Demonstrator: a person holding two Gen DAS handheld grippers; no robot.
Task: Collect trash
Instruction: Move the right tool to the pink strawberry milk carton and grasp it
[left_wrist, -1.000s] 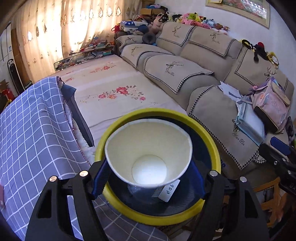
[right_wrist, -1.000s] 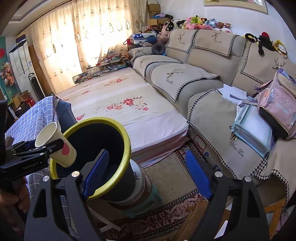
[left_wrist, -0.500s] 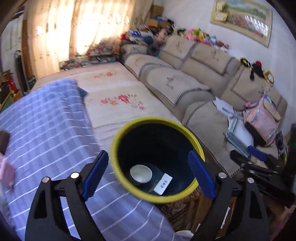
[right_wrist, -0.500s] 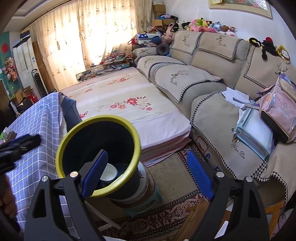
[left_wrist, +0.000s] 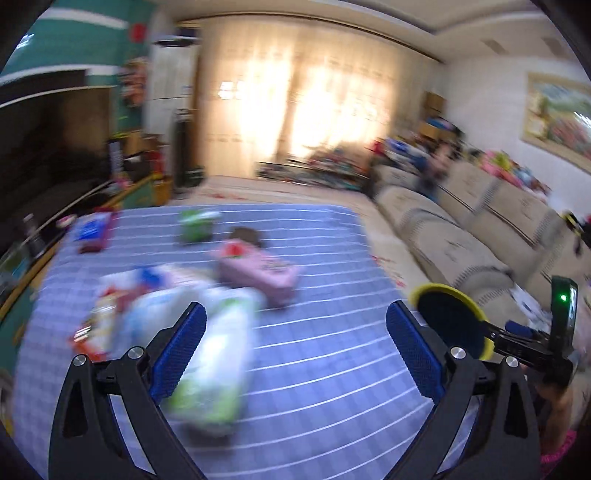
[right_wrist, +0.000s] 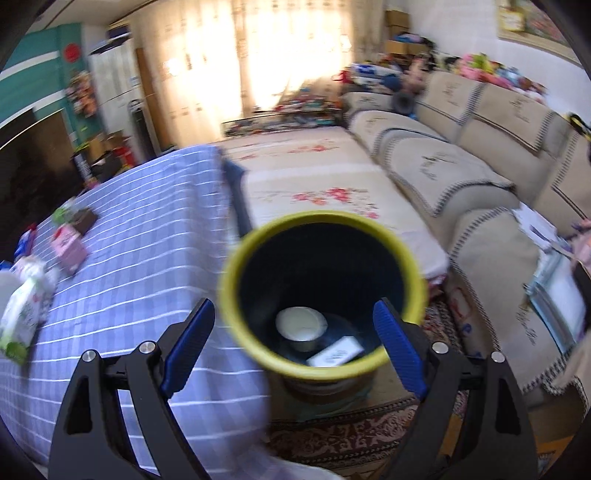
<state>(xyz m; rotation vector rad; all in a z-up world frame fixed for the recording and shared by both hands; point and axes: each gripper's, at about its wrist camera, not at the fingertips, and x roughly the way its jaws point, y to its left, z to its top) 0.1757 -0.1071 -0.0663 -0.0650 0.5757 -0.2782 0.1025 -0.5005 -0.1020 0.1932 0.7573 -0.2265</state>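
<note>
The yellow-rimmed dark bin (right_wrist: 321, 295) stands beside the table; a white paper cup (right_wrist: 301, 325) and a white card (right_wrist: 334, 356) lie at its bottom. The bin also shows at the right of the left wrist view (left_wrist: 452, 321). My right gripper (right_wrist: 293, 347) is open and empty, just above the bin's near rim. My left gripper (left_wrist: 295, 350) is open and empty over the blue checked tablecloth (left_wrist: 314, 354). Blurred on the cloth lie a white-and-green packet (left_wrist: 210, 354), a pink box (left_wrist: 258, 271), a green box (left_wrist: 195, 227) and colourful wrappers (left_wrist: 107, 314).
A beige sofa (right_wrist: 461, 155) runs along the right, with a floral-covered bed (right_wrist: 314, 184) in front of it. A patterned rug (right_wrist: 351, 435) lies under the bin. A dark TV cabinet (left_wrist: 48, 155) stands at left. The other gripper's handle (left_wrist: 532, 339) shows at the right.
My left gripper let the paper cup fall into the bin, then swung left over the table. My right gripper turned left and moved over the bin.
</note>
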